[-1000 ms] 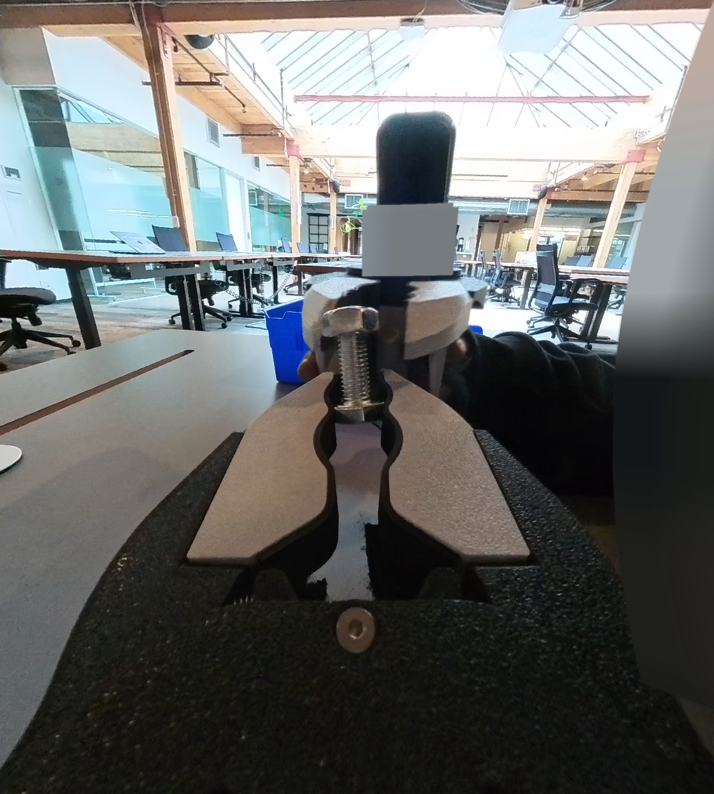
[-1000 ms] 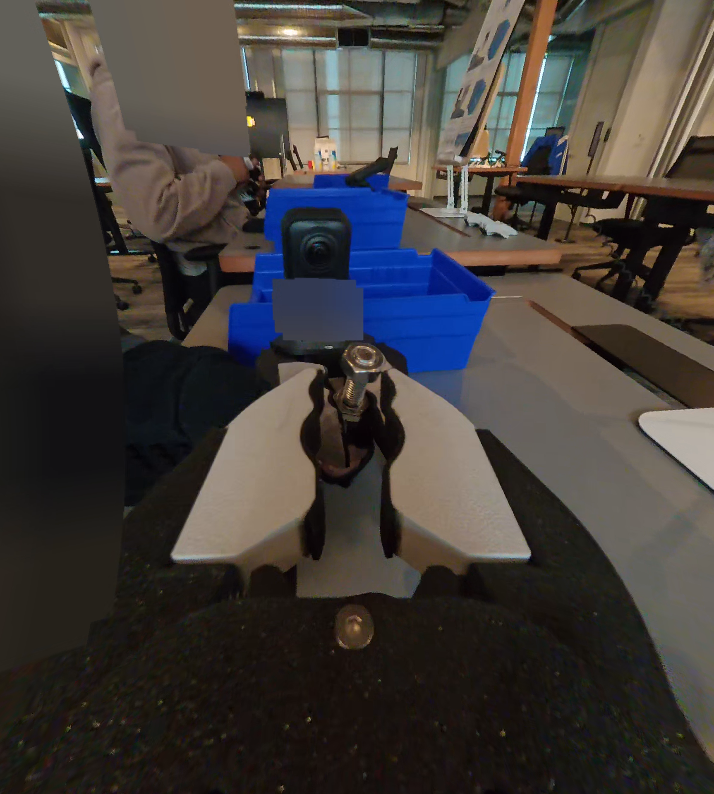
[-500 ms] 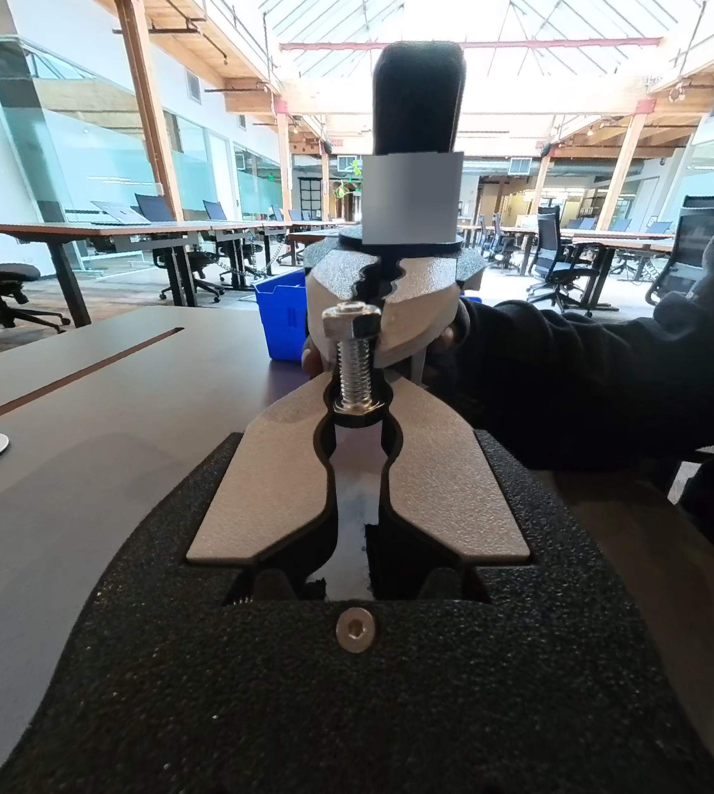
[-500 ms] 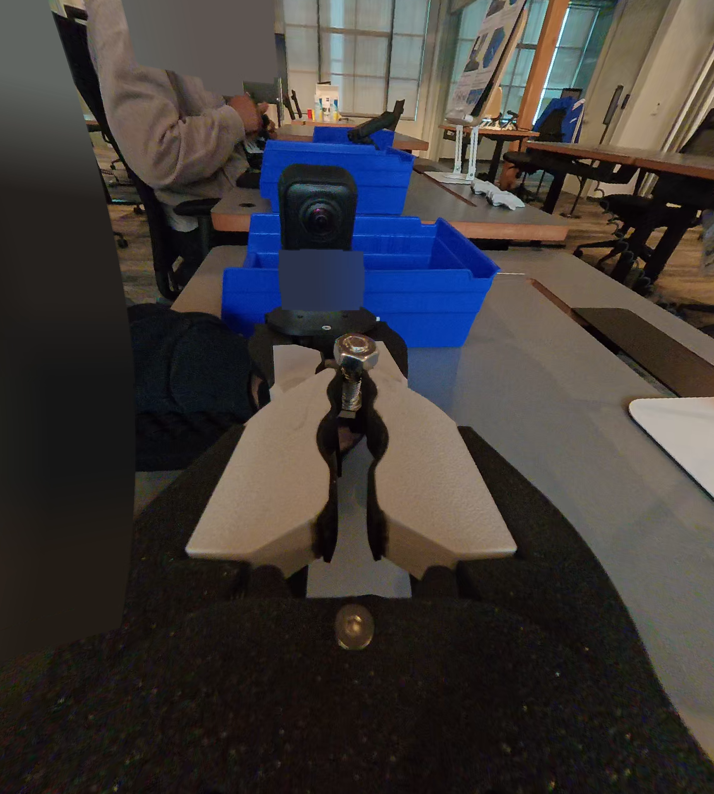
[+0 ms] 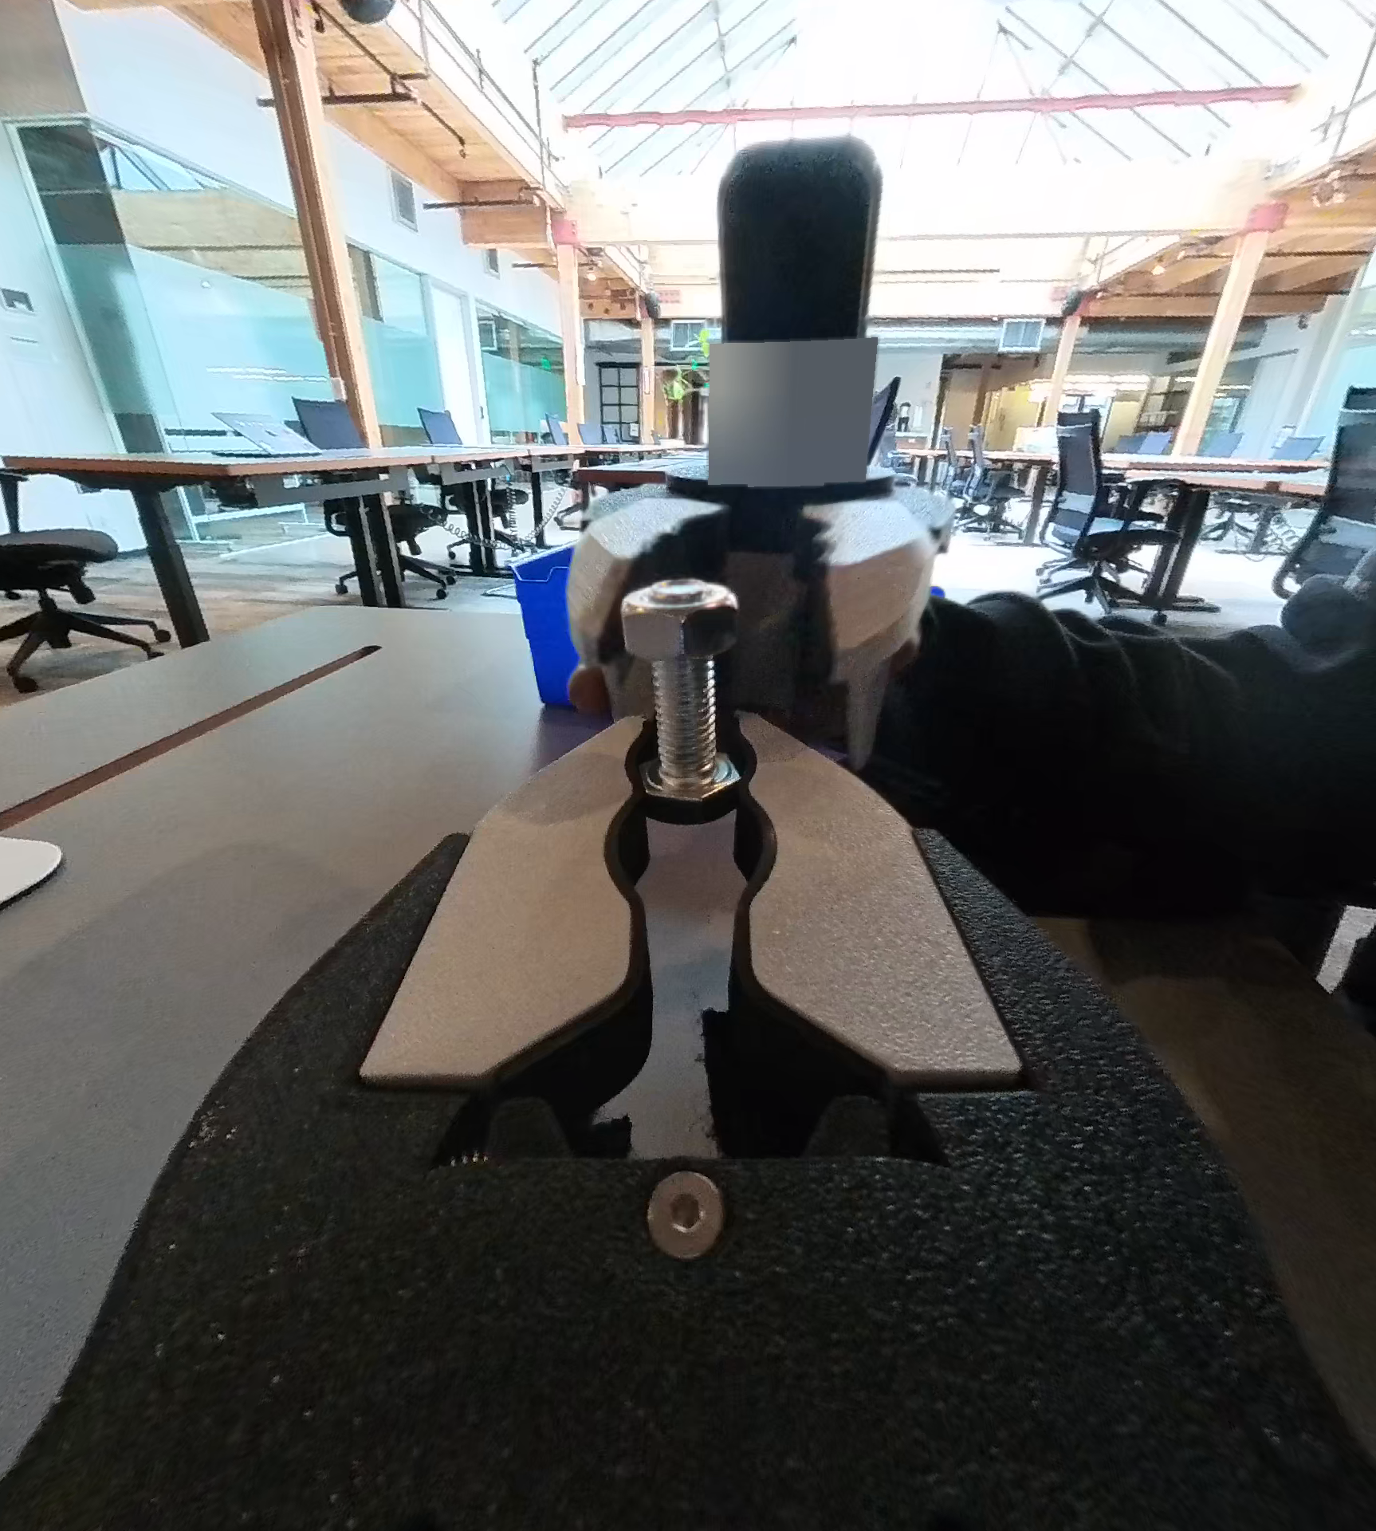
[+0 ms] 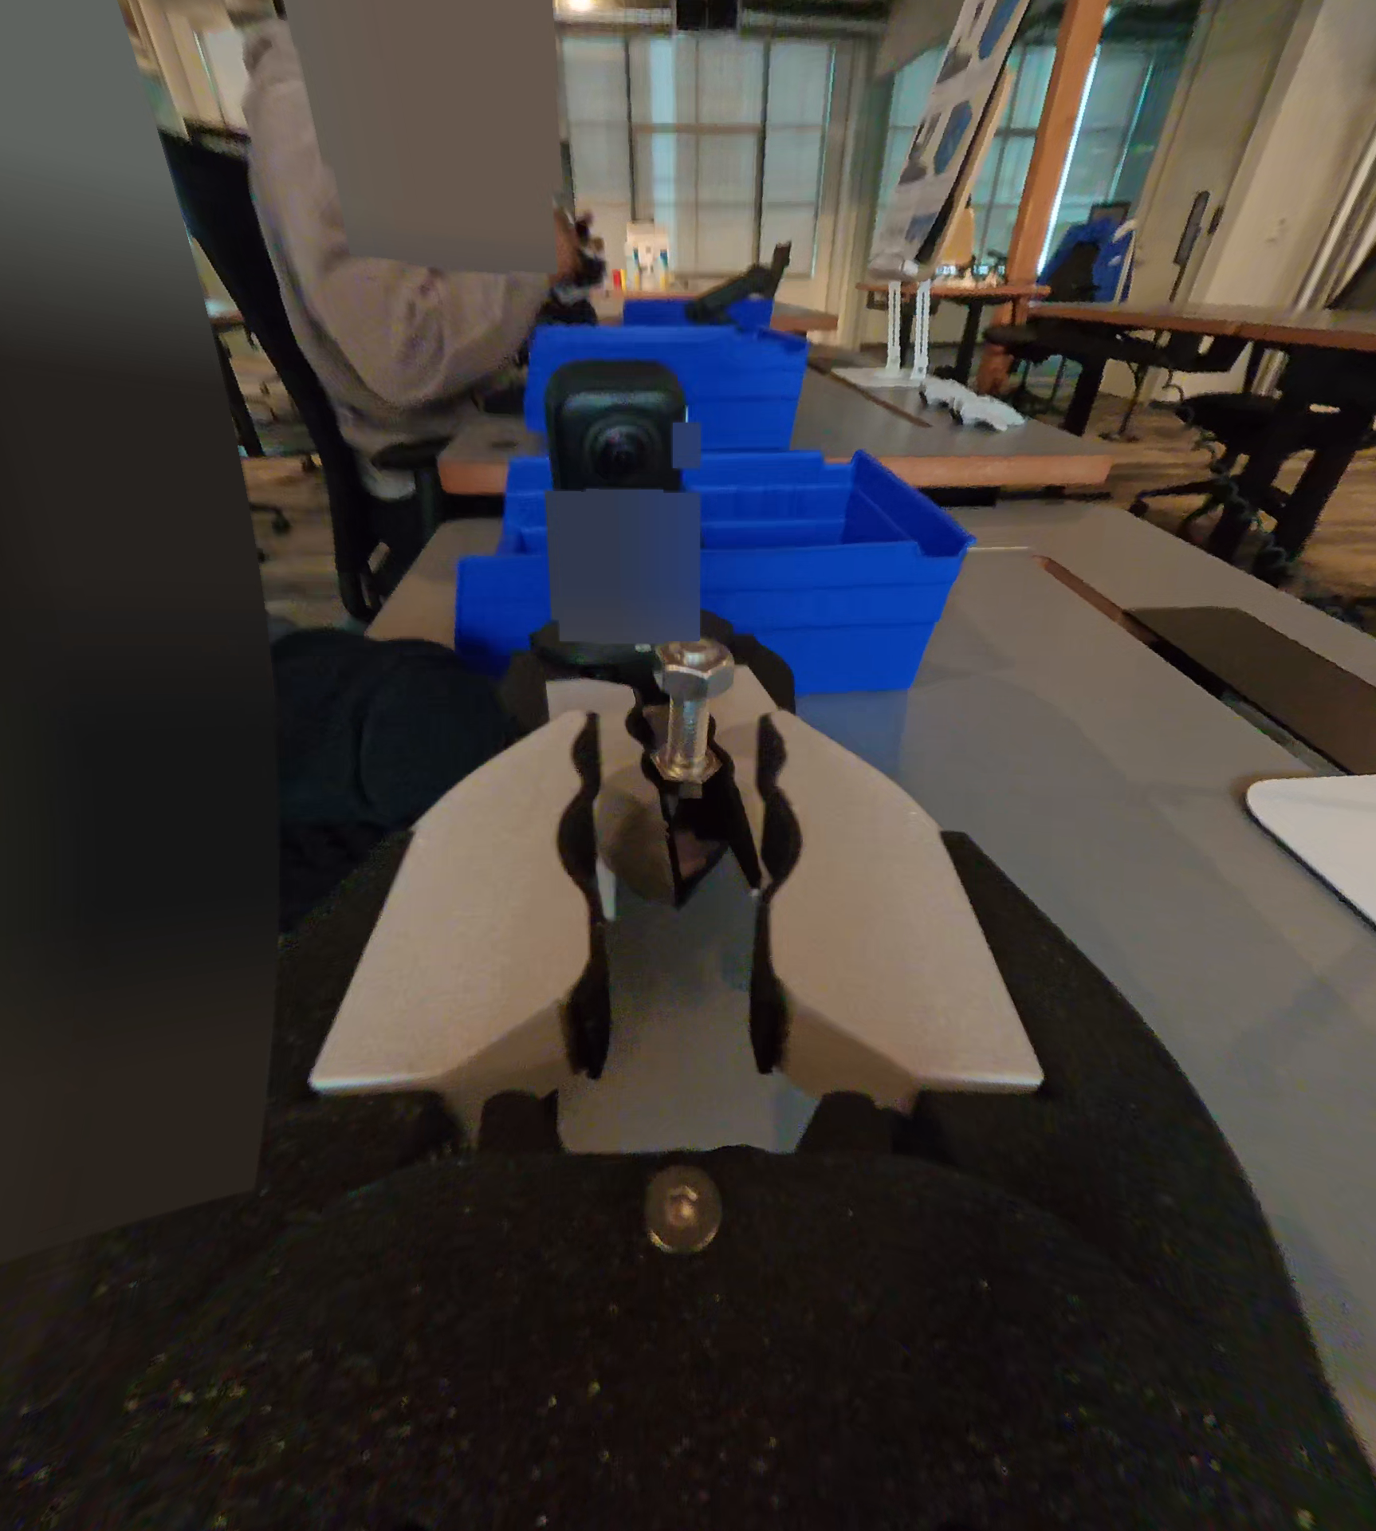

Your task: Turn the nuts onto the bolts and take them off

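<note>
Since a moment ago your right gripper point(image 6: 680, 816) has spread its fingers wide and let go; half a second back they were pinched close about the threads. It now holds nothing, and the bolt point(image 5: 683, 688) stands beyond its tips. Your left gripper point(image 5: 689, 791) has kept its grip and is closed on the nut point(image 5: 689, 779) at the lower end of the shank, with the bolt upright and its hex head point(image 5: 678, 625) on top. The whole thing hangs above the grey table point(image 5: 254, 828), in front of the blue bins point(image 6: 817, 596).

Expect the bolt to feel small, rigid and fairly heavy for its size. Steel is slick, and the threads give little purchase, so a round shank will slip or spin in smooth fingers. Take hold on the flats of the hex head with your right gripper, seated in a notch of the fingers, and turn from there. Keep the left squeezed square on the nut's flats; if it tilts, the bolt is likely to drop.
</note>
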`<state>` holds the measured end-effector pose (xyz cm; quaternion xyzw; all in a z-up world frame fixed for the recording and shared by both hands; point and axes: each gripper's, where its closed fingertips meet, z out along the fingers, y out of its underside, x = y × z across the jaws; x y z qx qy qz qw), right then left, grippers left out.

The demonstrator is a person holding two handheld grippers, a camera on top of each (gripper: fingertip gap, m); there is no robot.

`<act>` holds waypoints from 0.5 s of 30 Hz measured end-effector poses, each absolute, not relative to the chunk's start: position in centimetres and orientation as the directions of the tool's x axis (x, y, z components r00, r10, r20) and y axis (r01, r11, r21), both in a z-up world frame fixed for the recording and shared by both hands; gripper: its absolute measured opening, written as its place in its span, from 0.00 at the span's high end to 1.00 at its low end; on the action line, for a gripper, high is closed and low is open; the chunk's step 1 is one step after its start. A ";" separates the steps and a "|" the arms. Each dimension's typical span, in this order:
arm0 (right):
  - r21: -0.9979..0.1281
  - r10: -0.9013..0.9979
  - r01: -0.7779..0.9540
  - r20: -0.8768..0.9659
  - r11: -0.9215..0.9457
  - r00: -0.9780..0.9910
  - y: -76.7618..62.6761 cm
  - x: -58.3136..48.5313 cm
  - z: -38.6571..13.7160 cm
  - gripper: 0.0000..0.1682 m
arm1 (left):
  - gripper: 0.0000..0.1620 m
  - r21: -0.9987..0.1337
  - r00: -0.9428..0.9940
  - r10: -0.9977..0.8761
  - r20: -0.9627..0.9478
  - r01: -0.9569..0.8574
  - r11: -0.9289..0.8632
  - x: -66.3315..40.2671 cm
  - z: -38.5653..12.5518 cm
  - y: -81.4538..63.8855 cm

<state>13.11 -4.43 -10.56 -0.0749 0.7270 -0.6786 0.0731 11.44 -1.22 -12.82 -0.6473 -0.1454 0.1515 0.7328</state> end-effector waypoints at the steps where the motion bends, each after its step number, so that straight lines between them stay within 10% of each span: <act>1: -0.999 -0.215 0.018 -0.026 0.042 -0.976 -4.4 13.2 -10.1 0.74 | 0.90 -0.993 0.911 0.413 0.013 -0.036 0.111 11.4 -12.9 -1.2; 15: -1.000 -0.239 0.009 -0.015 0.024 -0.971 -4.4 13.6 -9.9 0.81 | 0.90 -0.994 0.911 0.412 0.013 -0.031 0.101 11.4 -13.1 -1.1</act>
